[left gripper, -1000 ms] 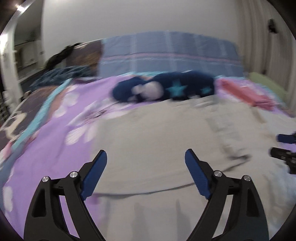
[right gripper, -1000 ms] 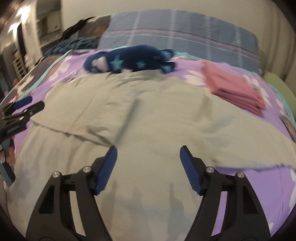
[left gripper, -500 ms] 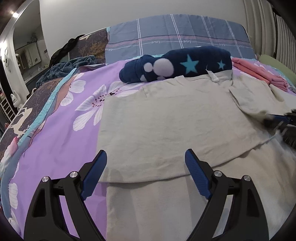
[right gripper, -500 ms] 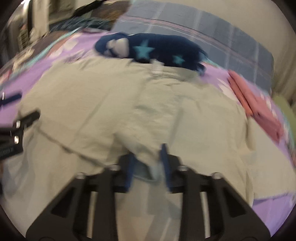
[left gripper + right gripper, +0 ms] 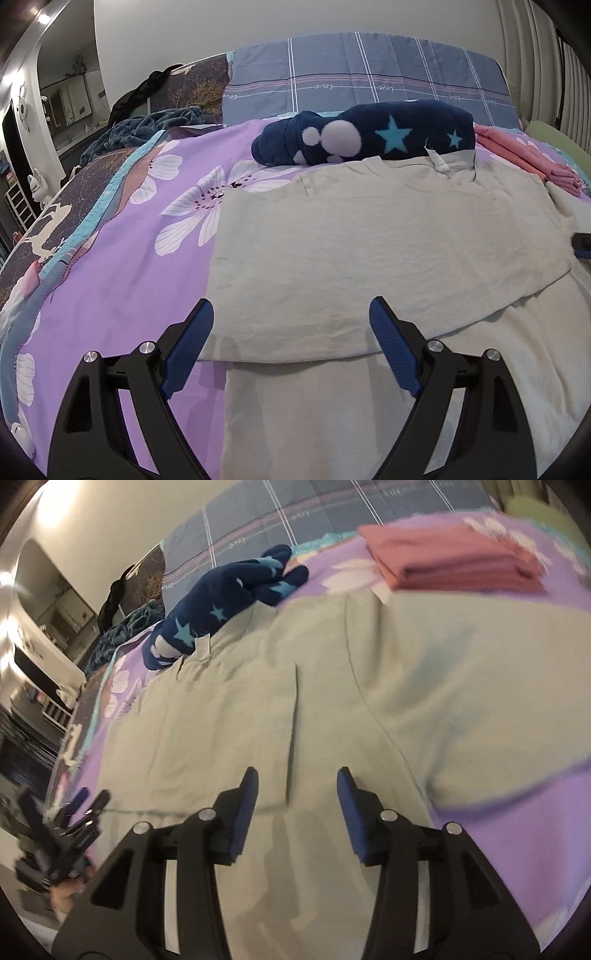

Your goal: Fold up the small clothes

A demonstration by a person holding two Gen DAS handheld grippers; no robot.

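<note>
A pale grey-green T-shirt (image 5: pixel 388 251) lies flat on the purple flowered bedspread (image 5: pixel 140 229), its left side folded over the body. My left gripper (image 5: pixel 290 317) hovers open just above the folded edge, nothing between its blue pads. In the right wrist view the same shirt (image 5: pixel 369 686) fills the middle. My right gripper (image 5: pixel 297 784) is over a fold line of the shirt, jaws opening, with no cloth pinched between them. The left gripper (image 5: pixel 79 812) shows at the lower left of that view, and a right fingertip (image 5: pixel 583 244) at the far right of the left wrist view.
A rolled navy fleece with stars (image 5: pixel 369 136) lies beyond the shirt's collar. A folded pink stack (image 5: pixel 454 559) sits at the far right. A checked grey-blue pillow (image 5: pixel 369 70) and a dark blanket (image 5: pixel 140 127) are at the head of the bed.
My right gripper closed on a flap of the shirt, carried it across, then let it go and rolled; its jaws now stand apart. The left gripper stayed open, almost still.
</note>
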